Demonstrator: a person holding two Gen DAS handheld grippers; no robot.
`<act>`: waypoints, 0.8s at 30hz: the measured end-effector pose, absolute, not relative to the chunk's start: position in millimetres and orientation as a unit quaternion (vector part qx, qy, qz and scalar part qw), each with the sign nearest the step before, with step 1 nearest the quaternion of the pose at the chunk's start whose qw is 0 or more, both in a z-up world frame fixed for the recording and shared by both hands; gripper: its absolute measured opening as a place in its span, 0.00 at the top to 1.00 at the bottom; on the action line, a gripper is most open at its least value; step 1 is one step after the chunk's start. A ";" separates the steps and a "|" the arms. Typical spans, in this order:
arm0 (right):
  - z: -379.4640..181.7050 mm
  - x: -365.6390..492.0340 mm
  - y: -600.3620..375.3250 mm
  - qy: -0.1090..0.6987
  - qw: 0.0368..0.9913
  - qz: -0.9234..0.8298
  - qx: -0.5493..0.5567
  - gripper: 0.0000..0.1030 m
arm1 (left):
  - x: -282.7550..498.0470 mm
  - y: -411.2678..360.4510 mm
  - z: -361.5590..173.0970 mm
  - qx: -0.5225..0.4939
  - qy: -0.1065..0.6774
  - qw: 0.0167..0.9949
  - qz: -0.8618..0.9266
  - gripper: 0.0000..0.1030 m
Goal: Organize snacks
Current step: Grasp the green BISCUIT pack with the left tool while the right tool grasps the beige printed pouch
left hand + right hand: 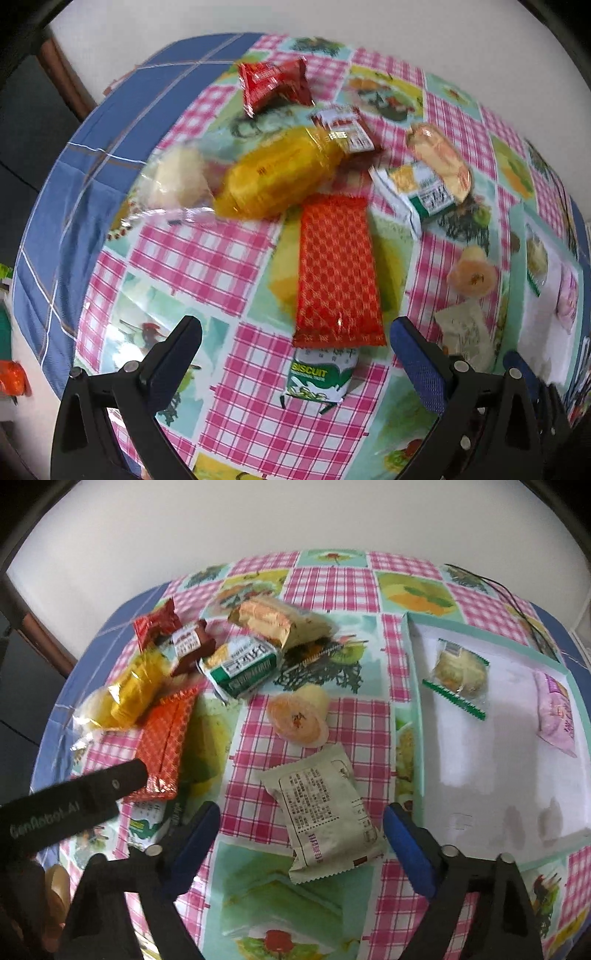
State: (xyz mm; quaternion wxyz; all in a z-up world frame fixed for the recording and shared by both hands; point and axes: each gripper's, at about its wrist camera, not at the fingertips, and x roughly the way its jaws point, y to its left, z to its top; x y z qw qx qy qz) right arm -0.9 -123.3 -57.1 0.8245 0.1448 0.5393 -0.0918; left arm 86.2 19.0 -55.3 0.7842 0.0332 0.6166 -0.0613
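biscuit pack (pixel 320 376) lies half hidden under red wafer packet (pixel 337 273).

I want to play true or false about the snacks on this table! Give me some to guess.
1. The white tray holds two snacks. True: a green-edged cookie and a pink pack.
2. The orange wafer pack is in the tray. False: it lies on the tablecloth.
3. The right tongs grip the pale pack. False: they stand open around it, not pressing.
4. The jelly cup lies outside the tray. True.
5. The left tongs hold the yellow pack. False: they are open, holding nothing.
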 end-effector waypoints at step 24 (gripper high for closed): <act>-85.9 -7.0 -120.9 0.583 0.798 -0.103 0.113 0.47 | 67.1 -7.8 -102.7 0.062 0.663 0.741 -0.089 0.53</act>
